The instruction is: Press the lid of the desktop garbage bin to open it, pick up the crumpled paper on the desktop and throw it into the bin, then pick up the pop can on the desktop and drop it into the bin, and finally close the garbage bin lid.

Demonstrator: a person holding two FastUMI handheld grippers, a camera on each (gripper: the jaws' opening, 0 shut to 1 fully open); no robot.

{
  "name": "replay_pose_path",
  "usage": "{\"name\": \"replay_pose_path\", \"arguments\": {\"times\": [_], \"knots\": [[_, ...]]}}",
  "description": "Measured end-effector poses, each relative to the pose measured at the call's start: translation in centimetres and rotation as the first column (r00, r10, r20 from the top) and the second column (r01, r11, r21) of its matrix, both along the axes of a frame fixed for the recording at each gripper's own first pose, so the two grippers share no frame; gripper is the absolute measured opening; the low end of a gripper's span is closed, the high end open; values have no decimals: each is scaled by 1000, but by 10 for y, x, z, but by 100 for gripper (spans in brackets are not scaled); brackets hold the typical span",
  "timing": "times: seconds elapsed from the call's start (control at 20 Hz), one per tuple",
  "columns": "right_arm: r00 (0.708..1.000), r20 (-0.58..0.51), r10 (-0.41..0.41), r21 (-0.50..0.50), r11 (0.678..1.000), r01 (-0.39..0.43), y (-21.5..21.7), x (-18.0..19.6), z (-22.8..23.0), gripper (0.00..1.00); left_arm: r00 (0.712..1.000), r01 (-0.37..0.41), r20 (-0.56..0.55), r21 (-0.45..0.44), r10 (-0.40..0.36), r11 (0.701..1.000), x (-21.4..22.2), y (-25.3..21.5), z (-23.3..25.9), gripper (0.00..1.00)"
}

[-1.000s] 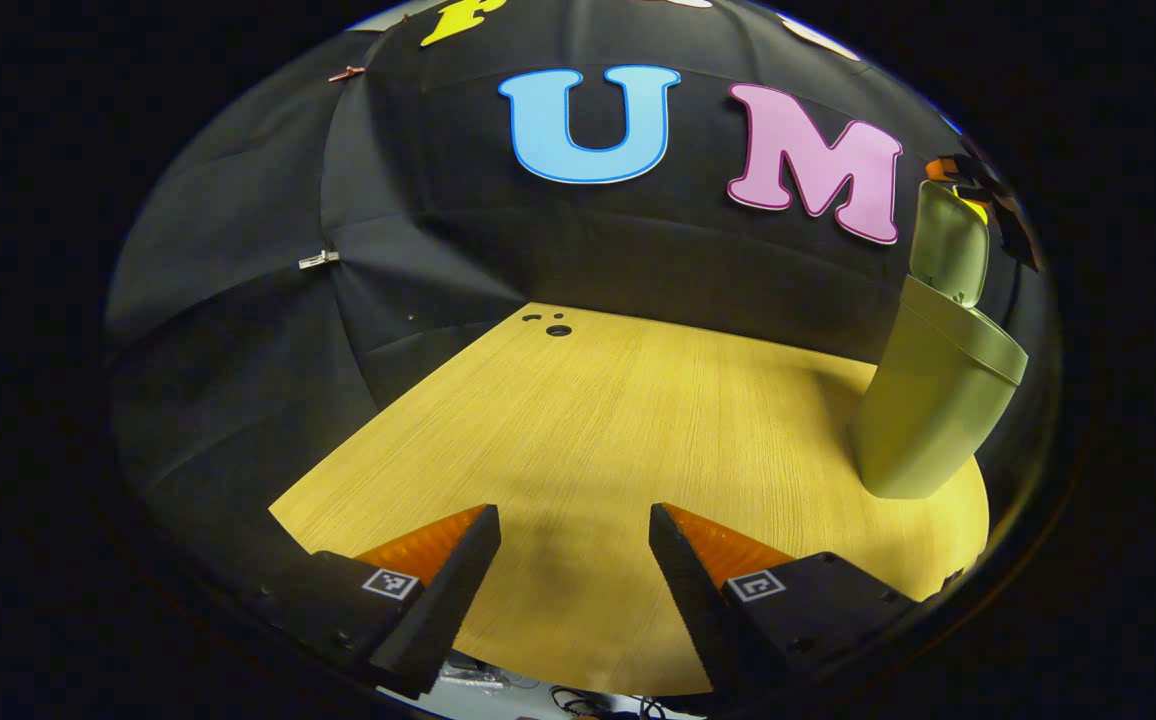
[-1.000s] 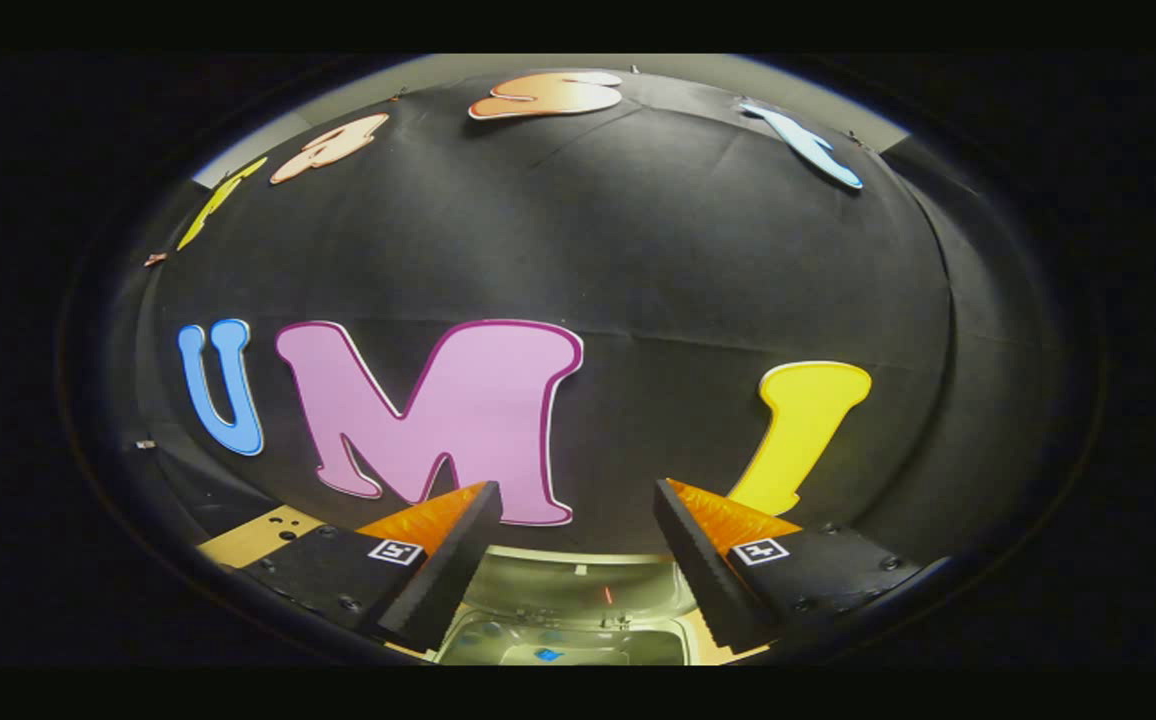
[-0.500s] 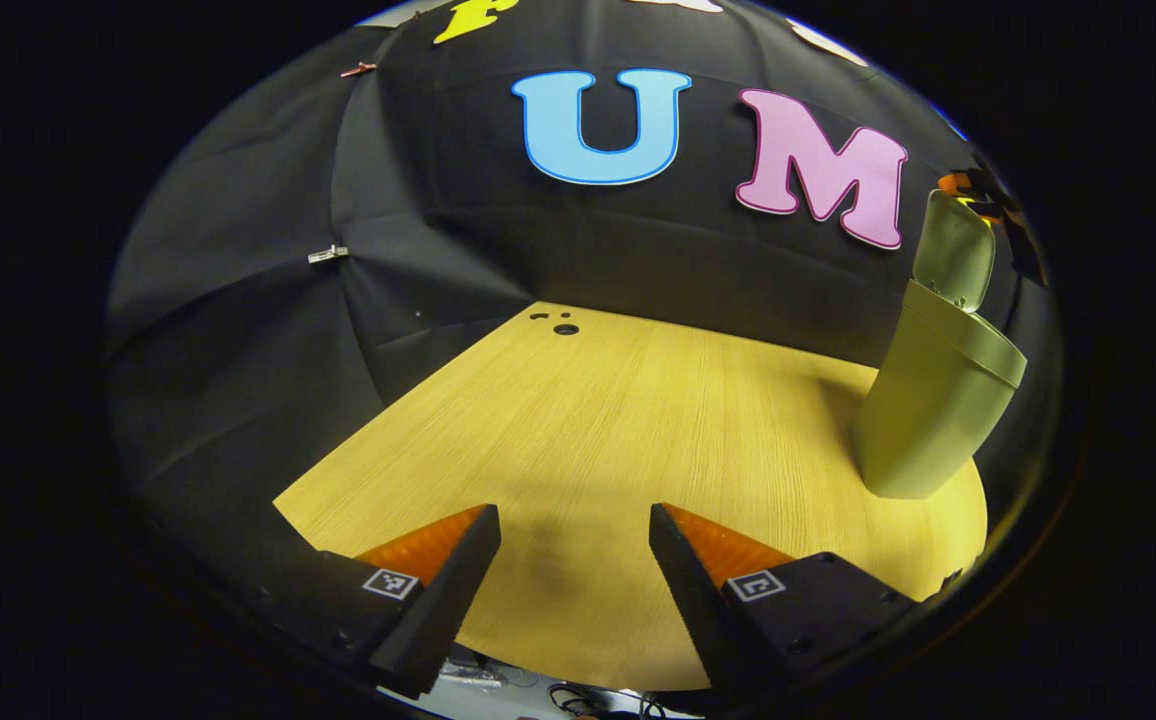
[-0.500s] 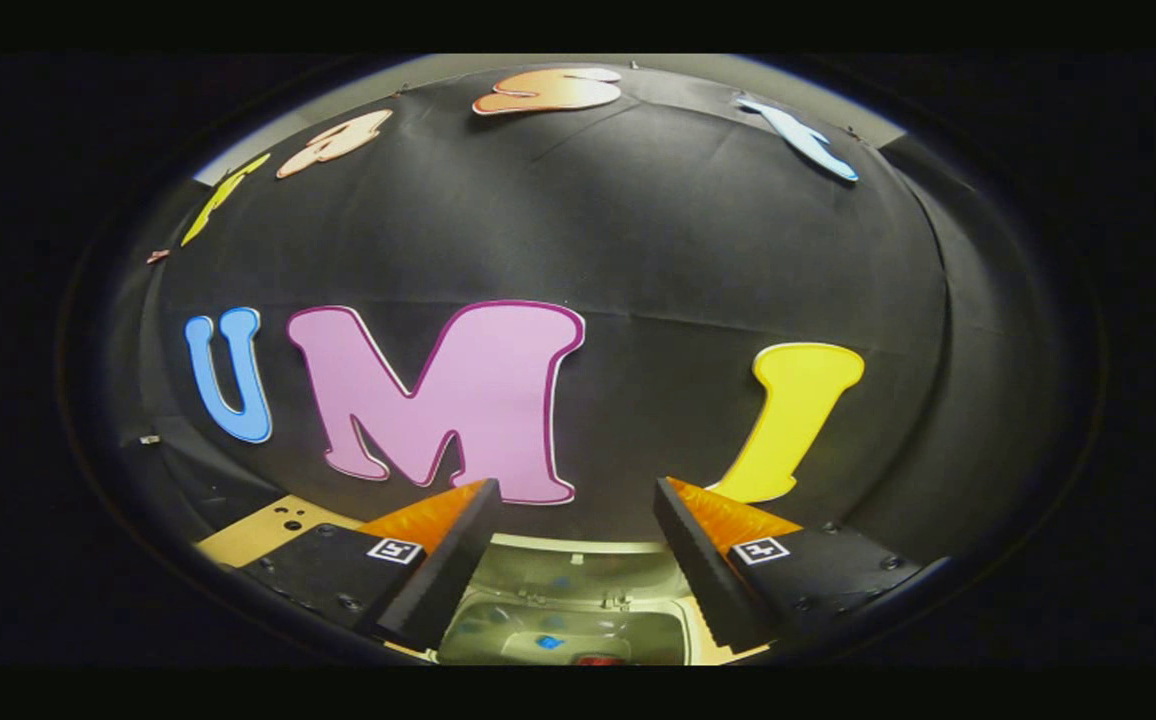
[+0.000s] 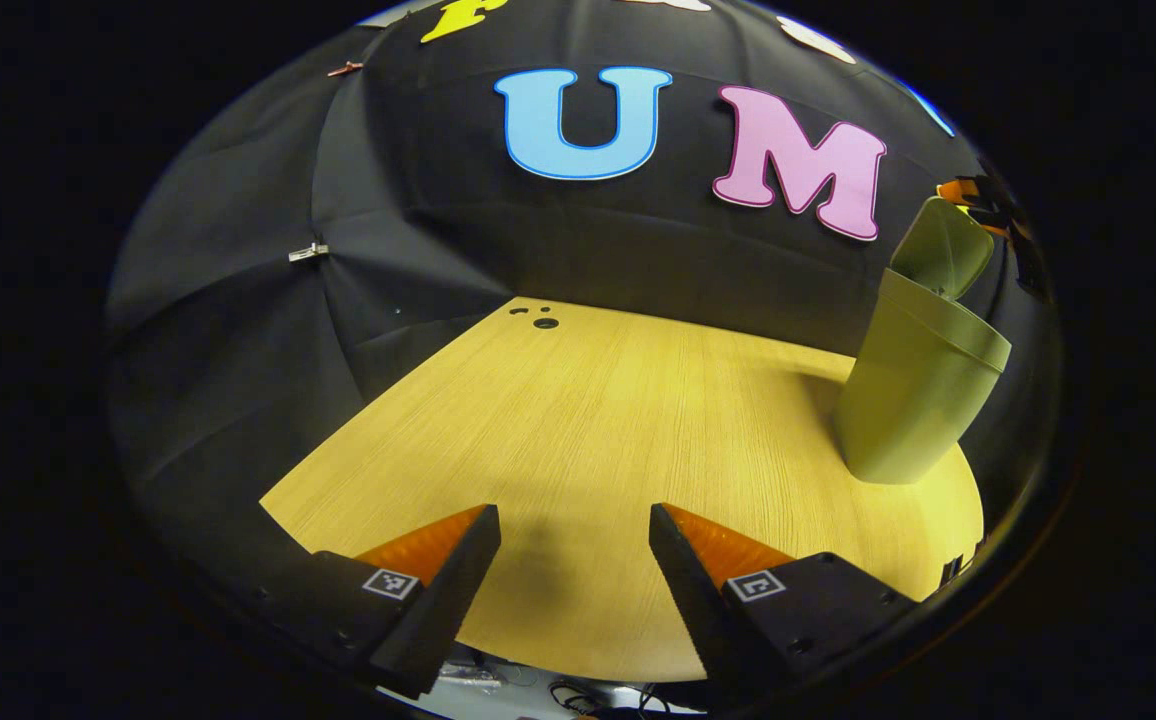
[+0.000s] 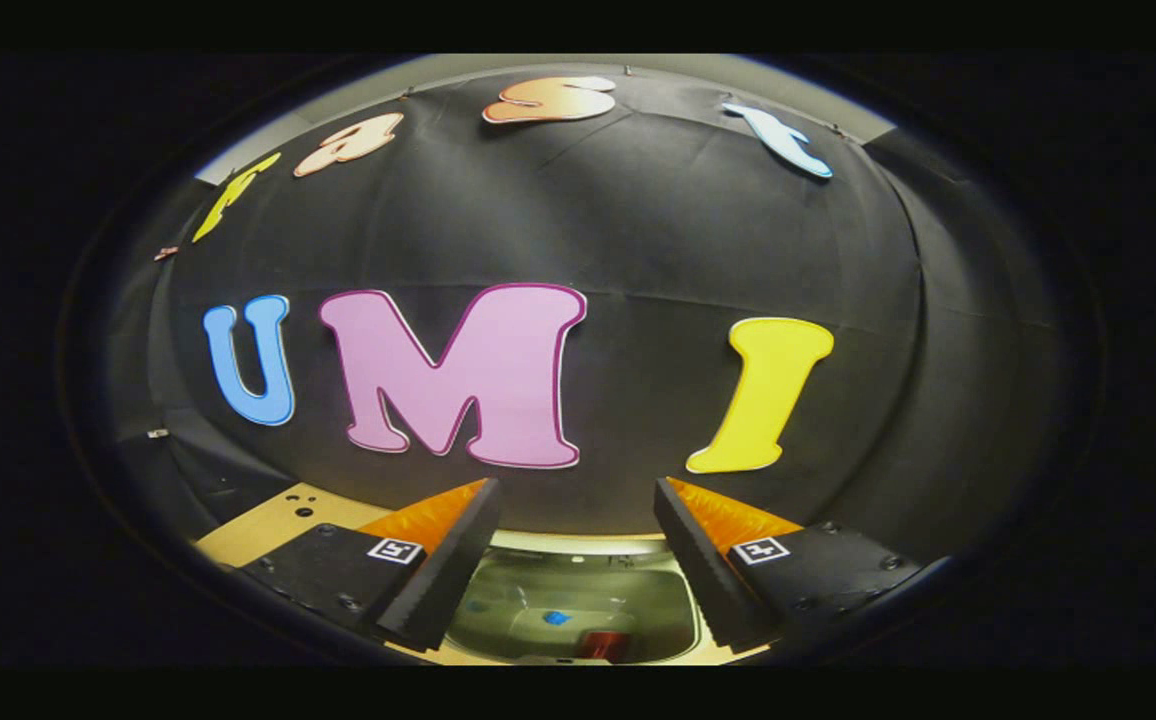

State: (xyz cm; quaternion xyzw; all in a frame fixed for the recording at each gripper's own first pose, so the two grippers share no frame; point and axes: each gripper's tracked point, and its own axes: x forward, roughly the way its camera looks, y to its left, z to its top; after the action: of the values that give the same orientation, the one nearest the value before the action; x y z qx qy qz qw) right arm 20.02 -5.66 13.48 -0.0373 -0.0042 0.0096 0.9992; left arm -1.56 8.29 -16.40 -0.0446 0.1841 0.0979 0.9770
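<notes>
The right tongs (image 6: 576, 560) hover wide and empty above the open garbage bin (image 6: 578, 615), apparently poised to shut its raised lid (image 5: 943, 258), while the left tongs (image 5: 575, 570) idle wide over the bench (image 5: 578, 430).

In the left gripper view the wooden surface (image 5: 618, 420) is lying bare ahead of the parted jaws; the green bin (image 5: 913, 395) is standing at its right edge with its lid (image 5: 943, 258) raised. In the right gripper view the bin's mouth (image 6: 578, 610) is gaping between and below the jaws, the black cloth wall (image 6: 638, 230) closing off the space behind.

Bin (image 5: 913, 400) on the table (image 5: 618, 420), far right, lid (image 5: 943, 255) up — right claw (image 6: 578, 540) above its mouth.
</notes>
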Motion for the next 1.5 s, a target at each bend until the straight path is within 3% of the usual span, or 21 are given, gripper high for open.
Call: {"name": "replay_pose_path", "arguments": {"times": [0.45, 0.9, 1.5], "knots": [[994, -112, -13, 50, 999, 18, -2, -30, -67, 96, 999, 52, -6, 21, -52, 998, -1, -4, -2, 96], [965, -259, -50, 57, 996, 67, -6, -42, -141, 96, 997, 74, -20, 33, -73, 997, -3, 2, -5, 96], [954, -287, -84, 72, 991, 109, -3, -42, -153, 97, 995, 96, -26, 11, -96, 995, 4, 16, -12, 96]]}}
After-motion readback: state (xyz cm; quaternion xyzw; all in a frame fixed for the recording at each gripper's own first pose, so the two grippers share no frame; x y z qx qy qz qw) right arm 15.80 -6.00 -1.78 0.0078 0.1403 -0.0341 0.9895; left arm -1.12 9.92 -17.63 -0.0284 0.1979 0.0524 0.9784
